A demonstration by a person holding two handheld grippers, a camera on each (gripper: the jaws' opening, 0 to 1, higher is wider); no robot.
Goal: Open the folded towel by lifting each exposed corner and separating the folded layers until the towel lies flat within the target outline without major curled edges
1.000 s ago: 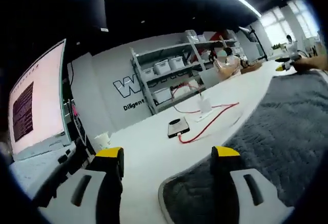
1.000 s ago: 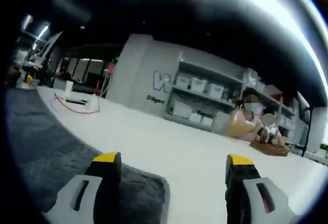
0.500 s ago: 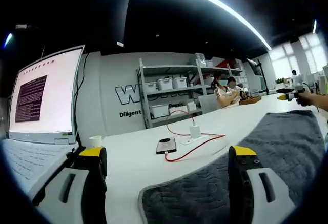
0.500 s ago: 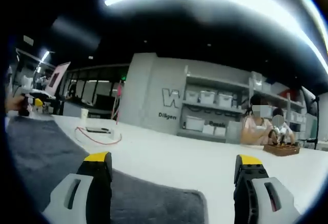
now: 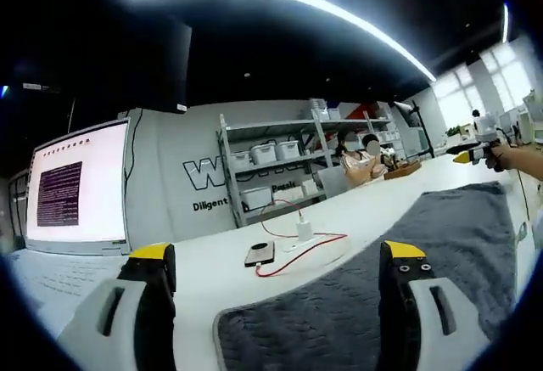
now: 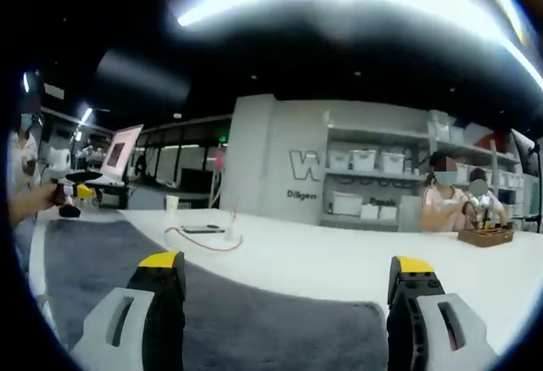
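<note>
Both the left gripper [image 5: 276,261] and right gripper [image 6: 287,269] hover spread wide over the gray towel's [image 5: 424,244] near corners.

1. We see the left gripper [image 5: 276,256] with its yellow-tipped jaws set wide apart and nothing between them.
2. A grey towel [image 5: 399,261] lies spread on the white table [image 5: 212,265]; its near rounded corner sits between the jaws, and the right jaw overlaps it.
3. A phone [image 5: 260,254] and a white charger [image 5: 303,233] lie beyond the towel, joined by a red cable [image 5: 297,256].
4. An open laptop [image 5: 76,194] stands at left, screen lit.
5. At far right a hand holds the right gripper [image 5: 469,155] beyond the towel's far end.
6. Shelves [image 5: 280,167] with bins line the back wall.
</note>
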